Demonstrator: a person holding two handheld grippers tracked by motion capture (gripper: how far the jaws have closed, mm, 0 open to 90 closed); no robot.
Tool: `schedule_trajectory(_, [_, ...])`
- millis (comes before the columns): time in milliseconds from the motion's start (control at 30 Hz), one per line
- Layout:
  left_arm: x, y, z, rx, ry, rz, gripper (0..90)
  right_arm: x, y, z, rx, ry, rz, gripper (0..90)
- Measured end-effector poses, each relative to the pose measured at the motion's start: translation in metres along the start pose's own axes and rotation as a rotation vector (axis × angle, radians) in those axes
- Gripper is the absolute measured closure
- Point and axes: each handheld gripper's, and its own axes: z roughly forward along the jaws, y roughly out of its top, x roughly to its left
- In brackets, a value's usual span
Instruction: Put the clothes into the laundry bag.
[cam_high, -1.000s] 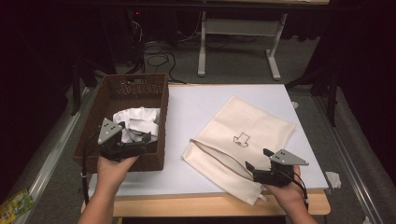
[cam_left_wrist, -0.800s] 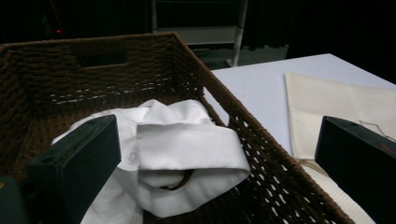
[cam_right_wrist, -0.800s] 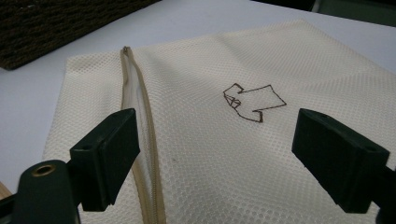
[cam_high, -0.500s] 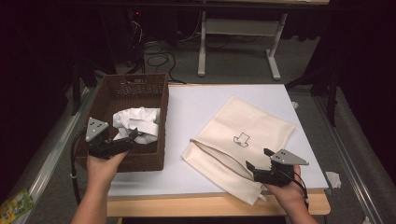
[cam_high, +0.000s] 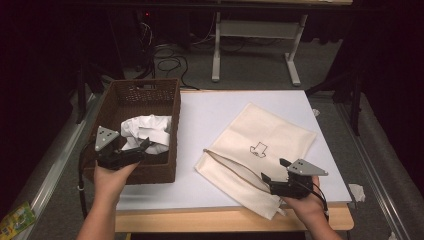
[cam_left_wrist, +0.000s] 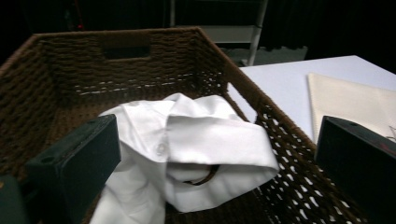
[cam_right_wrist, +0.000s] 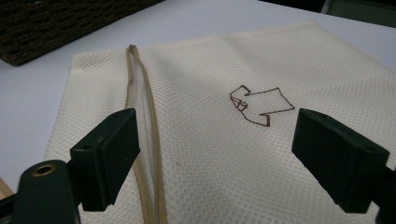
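- High view first: left gripper sits over the near end of the brown wicker basket, pointing at the crumpled white shirt inside it.
- Left gripper view up close: jaws spread wide, nothing pinched. The white shirt lies bunched between and beyond them on the basket floor, a button and a folded collar facing up.
- Over on the other side, right gripper hovers at the near edge of the cream mesh bag, which lies flat on the white table, just beside the basket.
- Right gripper view: jaws released and wide apart above the mesh bag, gripping nothing. The bag's zipper runs along past the left-hand jaw, and a small brown shirt outline sits on the mesh between the jaws.
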Motion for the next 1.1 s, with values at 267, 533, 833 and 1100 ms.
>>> schedule_trajectory(267, [-0.018, 0.005, 0.014, 0.031, 0.000, 0.043, 1.7, 0.000, 0.000, -0.001, -0.014, 0.021, -0.007, 15.6])
schedule_trajectory(533, [-0.013, 0.027, 0.033, 0.088, -0.016, 0.015, 1.6, -0.001, 0.001, -0.003, -0.021, 0.025, 0.001, 15.6])
schedule_trajectory(833, [0.007, 0.039, 0.072, 0.296, 0.029, 0.012, 0.5, 0.000, 0.001, -0.002, -0.020, 0.024, -0.007, 15.7])
schedule_trajectory(1100, [0.012, 0.048, 0.097, 0.475, 0.039, 0.034, 0.4, -0.001, 0.001, -0.002, -0.015, 0.021, 0.001, 15.8])
